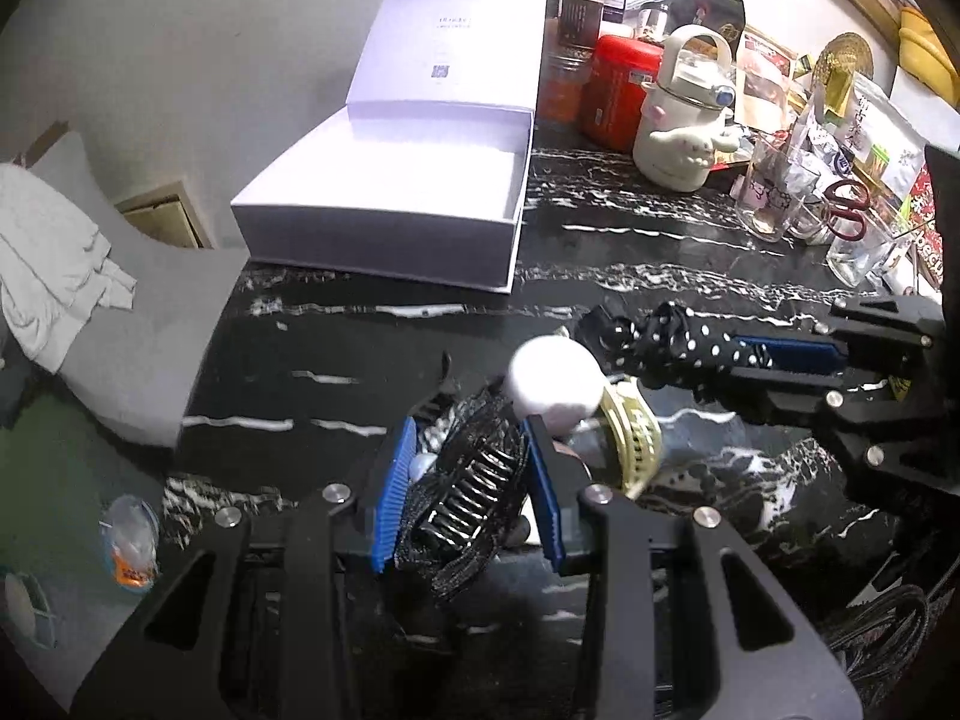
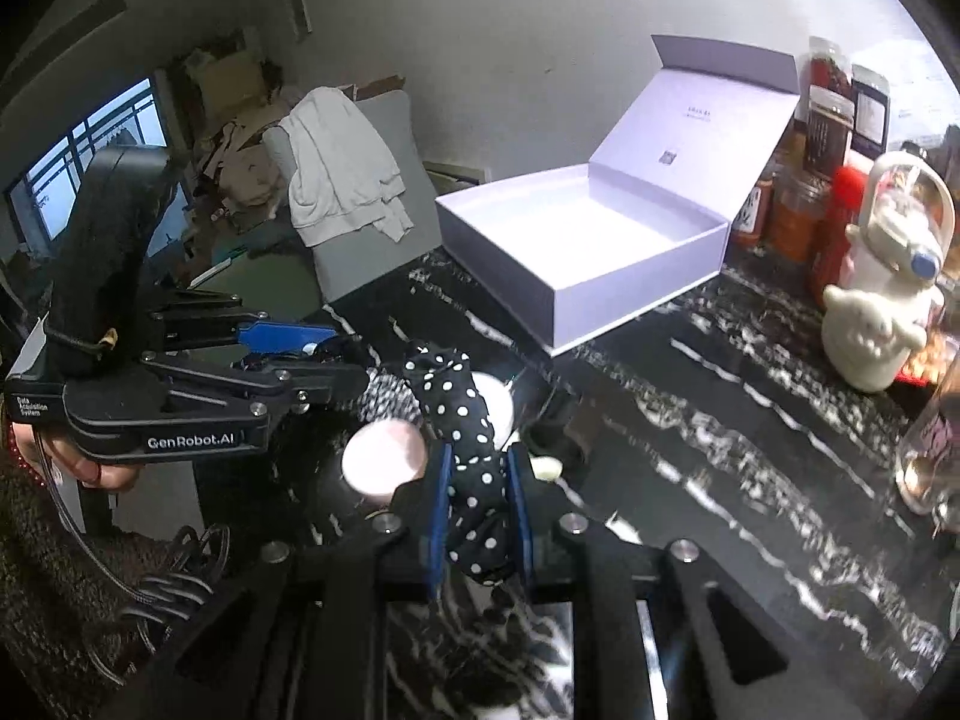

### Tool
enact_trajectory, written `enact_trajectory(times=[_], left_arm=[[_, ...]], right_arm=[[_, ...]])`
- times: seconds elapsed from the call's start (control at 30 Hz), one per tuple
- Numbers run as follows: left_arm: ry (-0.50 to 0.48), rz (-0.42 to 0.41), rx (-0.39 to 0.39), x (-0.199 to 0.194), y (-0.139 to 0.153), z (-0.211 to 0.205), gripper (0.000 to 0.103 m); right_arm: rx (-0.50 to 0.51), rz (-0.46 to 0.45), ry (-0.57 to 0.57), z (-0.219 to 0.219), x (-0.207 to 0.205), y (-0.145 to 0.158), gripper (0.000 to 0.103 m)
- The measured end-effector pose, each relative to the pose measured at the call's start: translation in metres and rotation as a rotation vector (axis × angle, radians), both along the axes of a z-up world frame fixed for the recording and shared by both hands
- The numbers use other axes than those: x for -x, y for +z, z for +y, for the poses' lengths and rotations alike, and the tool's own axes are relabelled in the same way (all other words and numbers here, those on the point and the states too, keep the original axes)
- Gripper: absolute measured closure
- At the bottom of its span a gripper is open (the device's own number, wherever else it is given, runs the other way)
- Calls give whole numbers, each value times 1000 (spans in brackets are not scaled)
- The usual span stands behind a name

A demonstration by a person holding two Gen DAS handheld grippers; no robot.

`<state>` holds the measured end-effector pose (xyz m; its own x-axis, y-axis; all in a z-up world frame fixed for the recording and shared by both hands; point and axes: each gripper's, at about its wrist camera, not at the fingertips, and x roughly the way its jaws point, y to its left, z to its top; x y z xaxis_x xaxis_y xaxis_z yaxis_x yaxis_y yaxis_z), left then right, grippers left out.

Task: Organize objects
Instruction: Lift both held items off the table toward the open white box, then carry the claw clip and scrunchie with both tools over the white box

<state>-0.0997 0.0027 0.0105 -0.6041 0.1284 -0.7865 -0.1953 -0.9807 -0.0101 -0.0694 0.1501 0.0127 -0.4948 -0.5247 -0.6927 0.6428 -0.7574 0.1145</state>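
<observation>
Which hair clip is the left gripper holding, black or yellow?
The black clip, wrapped in mesh, between the left gripper's blue pads. The yellow clip lies loose beside it.

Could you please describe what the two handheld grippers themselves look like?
Both the left gripper and right gripper are angular black frames with silver bolts and ribbed blue finger pads. The left one carries white "GenRobot.AI" lettering and a "Data Acquisition System" label.

A black marble table [image 1: 600, 252] with white veins carries an open white box [image 1: 384, 204] at its far edge. Right of the box stand jars [image 1: 576, 18], a red tin [image 1: 618, 90], a cream kettle [image 1: 684, 114] and glasses [image 1: 768, 186].
</observation>
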Motion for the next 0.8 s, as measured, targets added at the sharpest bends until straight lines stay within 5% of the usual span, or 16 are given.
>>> enact_trajectory(times=[0.8], left_arm=[[1, 104, 91, 70, 47, -12, 68]], right_arm=[[-3, 103, -18, -18, 67, 49, 85]])
